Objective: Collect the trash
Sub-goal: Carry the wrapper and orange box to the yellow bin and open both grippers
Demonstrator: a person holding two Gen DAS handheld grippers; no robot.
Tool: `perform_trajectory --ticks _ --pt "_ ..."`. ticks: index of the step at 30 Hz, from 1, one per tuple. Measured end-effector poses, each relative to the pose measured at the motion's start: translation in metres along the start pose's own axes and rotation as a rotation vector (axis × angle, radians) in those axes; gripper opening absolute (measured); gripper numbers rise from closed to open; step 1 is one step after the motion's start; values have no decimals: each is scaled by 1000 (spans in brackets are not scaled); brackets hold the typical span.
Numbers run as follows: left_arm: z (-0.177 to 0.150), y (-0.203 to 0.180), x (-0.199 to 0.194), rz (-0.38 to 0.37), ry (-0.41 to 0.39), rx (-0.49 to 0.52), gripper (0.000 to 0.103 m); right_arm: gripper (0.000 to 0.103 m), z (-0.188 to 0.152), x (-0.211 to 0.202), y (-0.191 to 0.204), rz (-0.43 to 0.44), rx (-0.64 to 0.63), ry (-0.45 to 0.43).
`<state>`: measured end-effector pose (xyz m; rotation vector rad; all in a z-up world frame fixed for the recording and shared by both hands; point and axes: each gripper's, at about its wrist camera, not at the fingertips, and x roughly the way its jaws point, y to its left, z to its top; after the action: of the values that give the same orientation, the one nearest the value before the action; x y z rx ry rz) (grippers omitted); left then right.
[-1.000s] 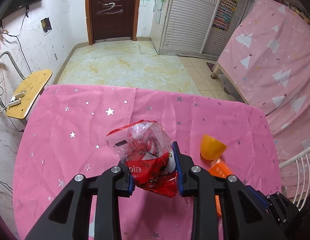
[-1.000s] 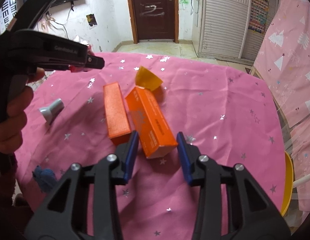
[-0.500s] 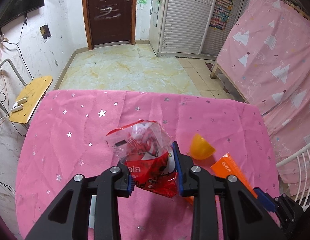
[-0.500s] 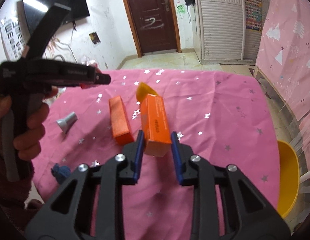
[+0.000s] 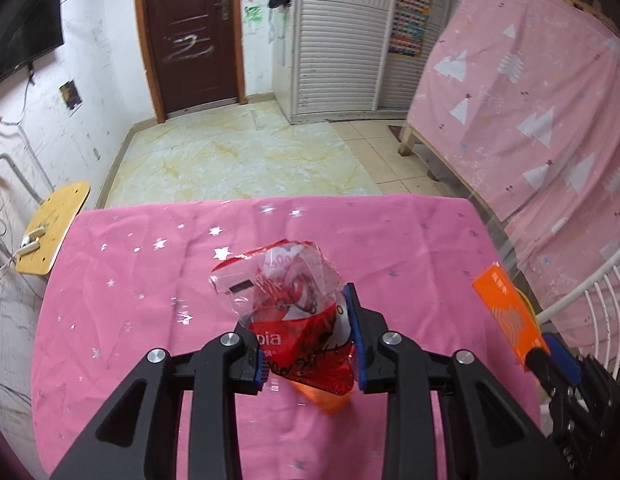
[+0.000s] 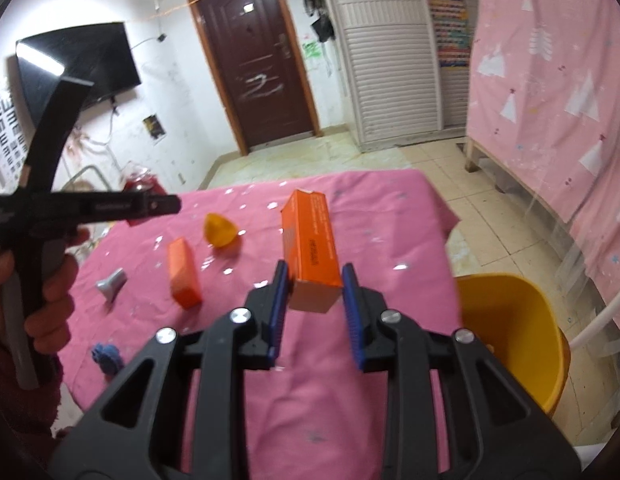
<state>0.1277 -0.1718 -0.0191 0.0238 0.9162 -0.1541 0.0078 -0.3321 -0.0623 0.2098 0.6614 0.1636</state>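
My left gripper (image 5: 308,334) is shut on a crumpled red and clear snack wrapper (image 5: 296,304), held above the pink starred tablecloth (image 5: 142,280). My right gripper (image 6: 314,308) is shut on a long orange carton (image 6: 312,242), lifted off the table and tilted away; the same carton (image 5: 506,314) shows at the right of the left wrist view. On the cloth lie a second orange carton (image 6: 184,272), an orange cone-shaped piece (image 6: 220,230), a grey cap (image 6: 112,282) and a blue wad (image 6: 108,356).
A yellow bin (image 6: 510,336) stands beside the table's right edge. A hand (image 6: 42,292) holds the left gripper's handle at the left. A white rail (image 5: 590,284), a pink-covered bed (image 5: 530,100) and a small wooden stool (image 5: 50,232) surround the table.
The right gripper closed on the orange carton and lifted it off the cloth toward the right. The left gripper carried the wrapper up and rightward, still gripped.
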Motion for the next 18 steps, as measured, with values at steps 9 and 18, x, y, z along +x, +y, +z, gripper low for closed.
perform_trajectory --ticks 9,18 --pt "-4 -62 -17 -82 -15 89 23 25 -1 -20 -52 -87 92 -55" --pt "-11 -118 -30 -269 -25 159 23 26 -9 -34 -95 -182 171 -84"
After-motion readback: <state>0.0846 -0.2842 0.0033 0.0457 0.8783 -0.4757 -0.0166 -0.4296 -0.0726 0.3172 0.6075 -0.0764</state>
